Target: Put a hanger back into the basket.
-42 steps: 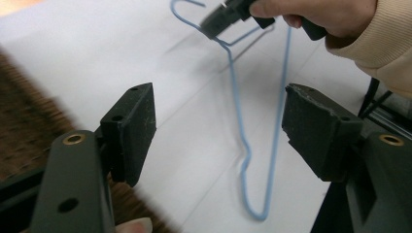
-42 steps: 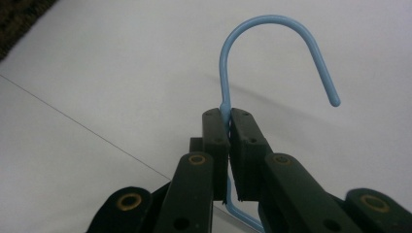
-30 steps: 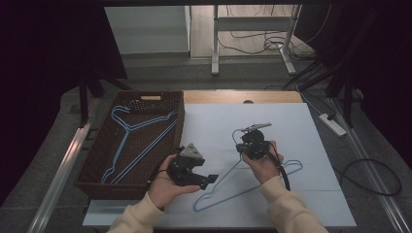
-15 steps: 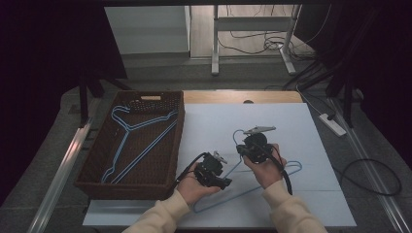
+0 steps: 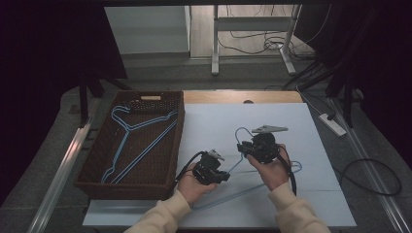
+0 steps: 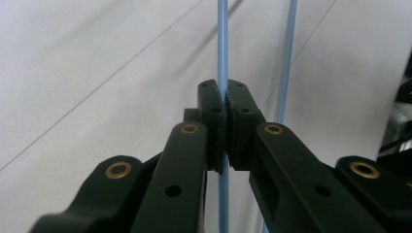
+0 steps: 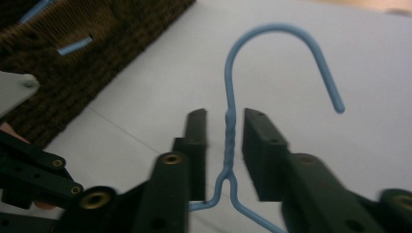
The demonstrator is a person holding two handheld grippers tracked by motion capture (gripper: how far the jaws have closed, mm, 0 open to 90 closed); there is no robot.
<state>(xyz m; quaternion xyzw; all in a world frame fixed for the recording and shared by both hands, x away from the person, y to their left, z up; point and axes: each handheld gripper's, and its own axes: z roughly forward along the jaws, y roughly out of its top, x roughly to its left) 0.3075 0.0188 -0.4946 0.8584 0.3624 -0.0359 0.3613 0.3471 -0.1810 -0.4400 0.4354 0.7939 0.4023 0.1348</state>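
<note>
From the high view, a blue hanger [image 5: 252, 187] lies on the white sheet [image 5: 214, 121] on the table, to the right of a brown basket [image 5: 92, 170] that has more blue hangers [image 5: 127, 145] in it. The left gripper [image 5: 219, 175] sits on one thin arm of the hanger, and the right gripper [image 5: 245, 145] is at its neck, just under the hook. It is a bit dark there, so the jaws are hard to see. In the left gripper view, the left gripper [image 6: 224, 104] has just been closing, and its two black jaws are squeezed tight on the blue wire. In the right gripper view, the right gripper [image 7: 224, 121] has just been opening. The twisted neck of the hanger [image 7: 229, 136] stands between its jaws, with a small gap on each side.
</note>
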